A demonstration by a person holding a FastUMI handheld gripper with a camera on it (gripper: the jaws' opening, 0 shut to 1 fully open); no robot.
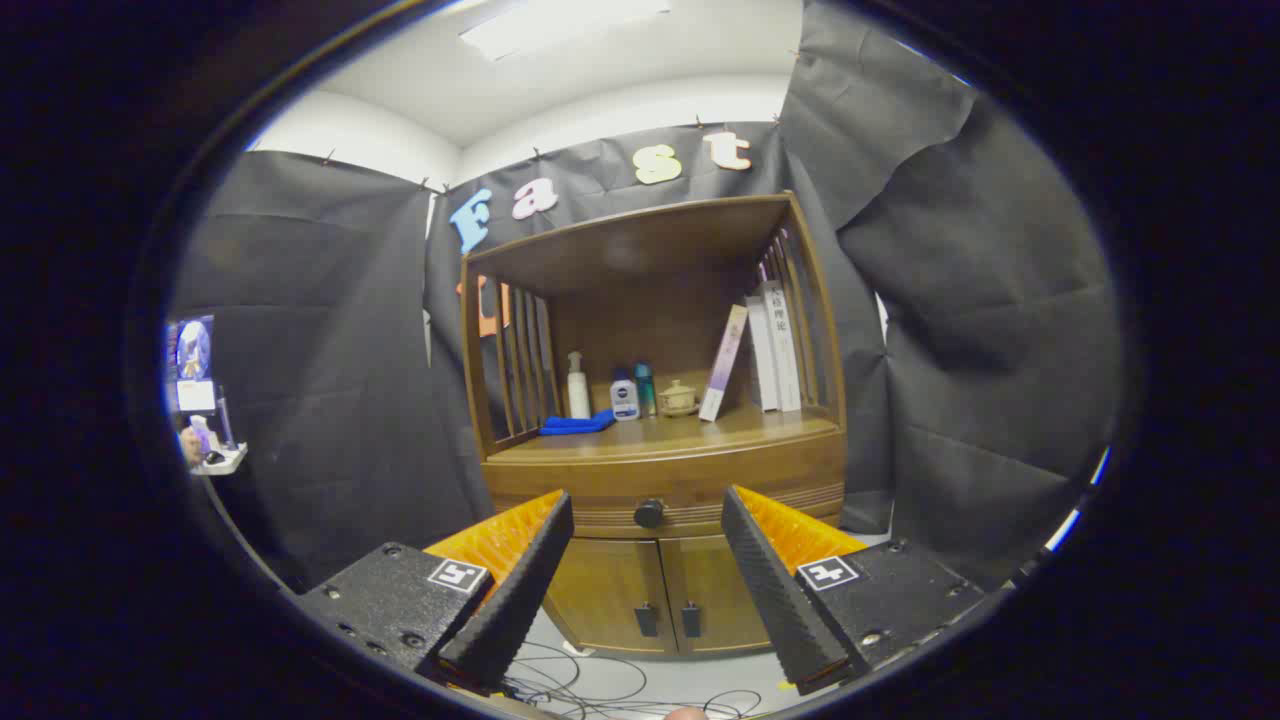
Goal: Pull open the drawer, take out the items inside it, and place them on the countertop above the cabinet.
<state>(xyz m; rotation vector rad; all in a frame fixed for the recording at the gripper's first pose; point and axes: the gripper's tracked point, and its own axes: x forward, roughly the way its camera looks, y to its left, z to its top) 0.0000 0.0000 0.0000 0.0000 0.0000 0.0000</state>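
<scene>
A wooden cabinet [660, 440] stands ahead against the booth's wall. Its closed drawer [600, 500] has a round dark knob [648, 514] in the middle of its front. My gripper [648, 510] is open and well short of the cabinet; the knob shows between my two fingertips, farther off. Nothing is between the fingers. The drawer's contents are hidden. The countertop [740, 428] above the drawer is a wooden shelf surface inside an open hutch.
On the countertop lie a folded blue cloth [577, 424], a white pump bottle [578, 386], two small bottles [632, 395], a small lidded pot [678, 398] and leaning books [760, 350]. Two lower doors [650, 600] are closed. Cables [590, 685] trail on the floor.
</scene>
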